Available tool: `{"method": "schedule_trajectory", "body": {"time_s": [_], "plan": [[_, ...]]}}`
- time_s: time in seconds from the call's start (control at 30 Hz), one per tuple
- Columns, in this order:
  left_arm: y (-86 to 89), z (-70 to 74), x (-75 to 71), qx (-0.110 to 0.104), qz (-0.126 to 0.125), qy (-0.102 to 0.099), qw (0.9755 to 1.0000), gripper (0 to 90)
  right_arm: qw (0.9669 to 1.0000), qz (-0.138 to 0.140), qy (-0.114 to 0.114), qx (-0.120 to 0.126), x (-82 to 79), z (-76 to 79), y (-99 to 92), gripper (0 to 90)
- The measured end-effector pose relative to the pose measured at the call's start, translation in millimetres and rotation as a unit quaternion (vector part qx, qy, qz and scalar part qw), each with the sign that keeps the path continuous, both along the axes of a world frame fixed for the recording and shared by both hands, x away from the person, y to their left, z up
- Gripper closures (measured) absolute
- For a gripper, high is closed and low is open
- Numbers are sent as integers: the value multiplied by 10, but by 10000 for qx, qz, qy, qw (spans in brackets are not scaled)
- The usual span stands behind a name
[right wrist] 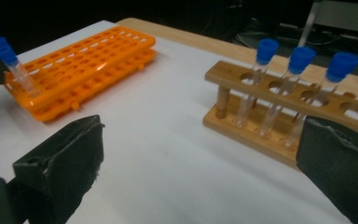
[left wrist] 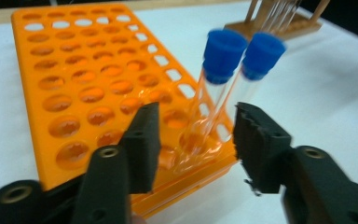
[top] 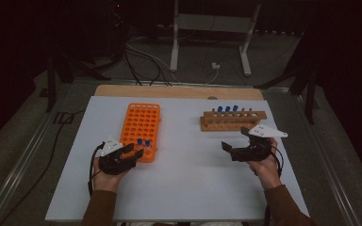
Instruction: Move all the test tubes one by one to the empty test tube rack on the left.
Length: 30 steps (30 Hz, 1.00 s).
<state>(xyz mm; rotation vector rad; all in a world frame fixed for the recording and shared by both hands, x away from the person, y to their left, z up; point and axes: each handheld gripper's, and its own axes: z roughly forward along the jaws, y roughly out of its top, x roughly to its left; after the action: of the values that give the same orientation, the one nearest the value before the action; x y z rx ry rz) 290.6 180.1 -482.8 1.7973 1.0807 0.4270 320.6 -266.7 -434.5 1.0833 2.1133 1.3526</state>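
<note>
Orange plastic makes the flat tube rack [top: 141, 129], a long rectangular block with many round holes in rows, lying on the white table sheet [top: 184, 183]. No brand, label or readable writing can be seen on any thing here. At the near right corner of this rack stand two clear test tubes [left wrist: 216, 100] with blue screw caps, side by side and leaning a little; their walls are thin and glossy.

The left gripper [left wrist: 196, 135] is just at this corner. Its black jaws are apart, one on each side of the two tubes, and the ribbed pads do not press on the glass. The jaws look matte and hard, with round bolt holes in the arms.

Farther to the right stands a wooden test-tube rack [right wrist: 279, 116], light brown, with large round holes and a short round post at its end. Three more blue-capped tubes [right wrist: 289, 88] stand in it.

The right gripper [right wrist: 200, 158] hovers near this wooden rack, its jaws wide apart with nothing between them. A grey three-cornered plate [top: 267, 131] sits on top of it.
</note>
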Motion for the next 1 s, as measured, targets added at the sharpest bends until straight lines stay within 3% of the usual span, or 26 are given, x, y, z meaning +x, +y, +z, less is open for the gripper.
{"method": "schedule_trajectory", "body": {"time_s": [0.1,0.47,0.67,1.0], "plan": [[8,19,-25,-129,15,-62,9999,364,10000,-52,-32,-27,26,37,-29,8],[49,85,-133,-174,420,-286,9986,20,9993,-271,-71,-231,225,158,-100,8],[53,99,-158,-131,470,-383,9981,6,9992,-306,-95,-242,307,228,-88,8],[24,65,-145,-186,449,-375,9981,6,9986,-516,-29,-84,578,287,-100,11]]}}
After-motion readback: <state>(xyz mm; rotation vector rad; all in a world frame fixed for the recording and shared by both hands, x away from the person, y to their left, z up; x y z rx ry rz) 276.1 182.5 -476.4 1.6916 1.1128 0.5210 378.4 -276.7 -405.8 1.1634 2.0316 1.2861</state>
